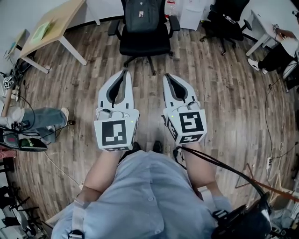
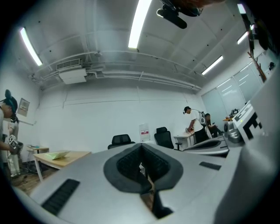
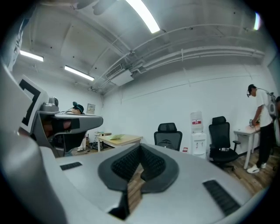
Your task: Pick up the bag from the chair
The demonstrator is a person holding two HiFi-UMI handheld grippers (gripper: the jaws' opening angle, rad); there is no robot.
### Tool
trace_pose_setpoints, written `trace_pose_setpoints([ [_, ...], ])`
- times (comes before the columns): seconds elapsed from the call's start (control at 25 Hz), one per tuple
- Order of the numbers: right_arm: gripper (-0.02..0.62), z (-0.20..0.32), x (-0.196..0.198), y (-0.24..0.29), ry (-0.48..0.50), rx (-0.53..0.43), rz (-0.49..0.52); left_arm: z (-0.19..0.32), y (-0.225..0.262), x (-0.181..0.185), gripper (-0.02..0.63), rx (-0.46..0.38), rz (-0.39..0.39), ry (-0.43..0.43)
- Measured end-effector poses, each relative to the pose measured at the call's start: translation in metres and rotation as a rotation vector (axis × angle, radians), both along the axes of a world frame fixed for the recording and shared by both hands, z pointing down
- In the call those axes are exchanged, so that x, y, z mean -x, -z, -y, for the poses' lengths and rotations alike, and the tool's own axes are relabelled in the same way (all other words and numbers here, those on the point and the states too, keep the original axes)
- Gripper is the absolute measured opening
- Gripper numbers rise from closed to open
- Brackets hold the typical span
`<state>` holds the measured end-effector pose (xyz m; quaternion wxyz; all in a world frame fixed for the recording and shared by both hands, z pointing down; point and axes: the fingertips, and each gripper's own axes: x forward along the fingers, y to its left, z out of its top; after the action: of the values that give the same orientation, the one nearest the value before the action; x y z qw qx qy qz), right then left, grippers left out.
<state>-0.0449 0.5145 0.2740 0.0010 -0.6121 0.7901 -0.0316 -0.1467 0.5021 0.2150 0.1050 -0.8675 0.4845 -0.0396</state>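
A dark grey bag [image 1: 142,14] stands upright against the back of a black office chair [image 1: 145,45] at the top middle of the head view. Both grippers are held side by side over the wooden floor, pointing at the chair and well short of it. The left gripper [image 1: 124,72] is shut with nothing in it, and so is the right gripper [image 1: 167,76]. In the left gripper view the shut left gripper [image 2: 141,147] points toward the chair [image 2: 120,141] across the room. In the right gripper view the right gripper [image 3: 140,148] lies below the chair [image 3: 169,135].
A wooden table [image 1: 51,22] with a green item [image 1: 41,31] stands at the back left. A second black chair [image 1: 225,21] and a white desk [image 1: 261,29] are at the back right. A seated person's legs [image 1: 35,119] and cables lie at the left. A water dispenser [image 3: 198,136] stands by the wall.
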Motion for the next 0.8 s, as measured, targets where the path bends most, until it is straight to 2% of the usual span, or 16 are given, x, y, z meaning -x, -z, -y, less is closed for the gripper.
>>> trace_pose_setpoints([
  [0.24,0.000,0.019,-0.012,-0.011,-0.005,0.021,-0.006,0.014,-0.015,-0.002,0.000,0.025,0.000,0.030],
  [0.4,0.000,0.046,-0.012,-0.024,-0.008,0.037,-0.006,0.043,-0.025,0.004,0.000,0.035,-0.006,0.045],
  [0.56,0.000,0.090,-0.013,-0.030,-0.017,0.055,-0.006,0.089,-0.034,0.005,0.000,0.064,-0.017,0.052],
  [0.8,0.000,0.186,0.000,-0.031,-0.024,0.060,-0.028,0.183,-0.036,0.017,0.000,0.068,-0.034,0.044],
])
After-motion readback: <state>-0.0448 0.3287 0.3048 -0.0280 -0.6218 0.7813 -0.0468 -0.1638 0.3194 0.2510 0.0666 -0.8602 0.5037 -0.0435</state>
